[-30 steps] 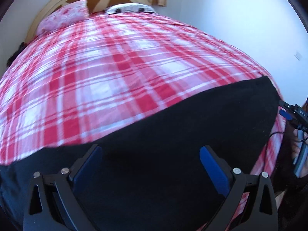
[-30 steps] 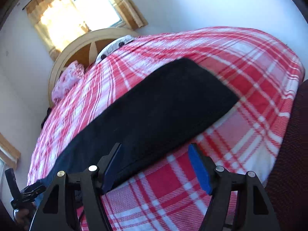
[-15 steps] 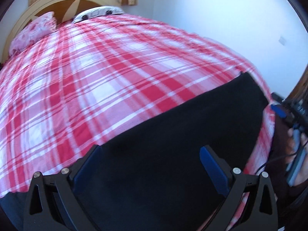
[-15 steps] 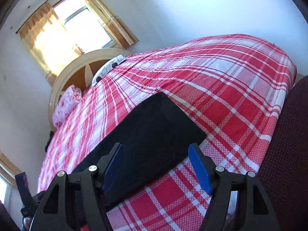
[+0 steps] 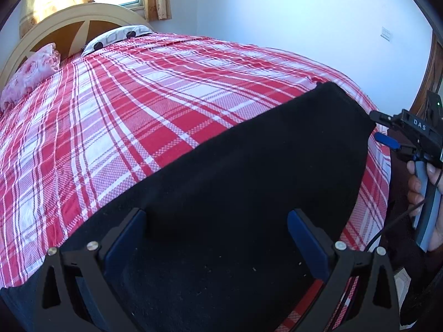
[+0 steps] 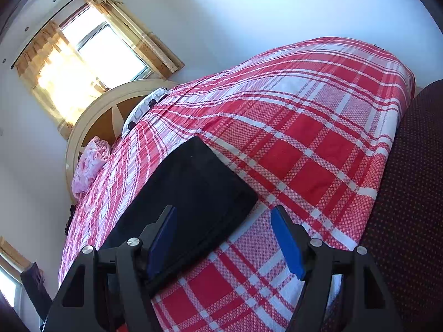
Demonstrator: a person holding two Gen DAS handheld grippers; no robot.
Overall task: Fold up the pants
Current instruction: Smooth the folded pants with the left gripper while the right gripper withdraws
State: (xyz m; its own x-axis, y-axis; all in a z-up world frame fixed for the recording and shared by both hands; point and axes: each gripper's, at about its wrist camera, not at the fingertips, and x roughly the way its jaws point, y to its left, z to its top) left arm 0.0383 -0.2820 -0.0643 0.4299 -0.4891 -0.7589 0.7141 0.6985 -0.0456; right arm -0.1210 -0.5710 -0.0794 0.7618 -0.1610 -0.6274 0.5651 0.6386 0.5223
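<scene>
Both cameras have tilted up; black pants unmoved.

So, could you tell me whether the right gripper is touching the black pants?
Cannot tell. In the right wrist view the open right gripper straddles the edge of the black pants; its left finger overlaps the cloth, but no view shows contact or a gap plainly.

The left gripper has a black angular frame, blue-padded fingers and silver round screw heads. The right gripper is built alike; seen from the left wrist, its black body bears white letters "DAS", a grey-blue handle, a thin black cable and a bare-skinned hand.
</scene>
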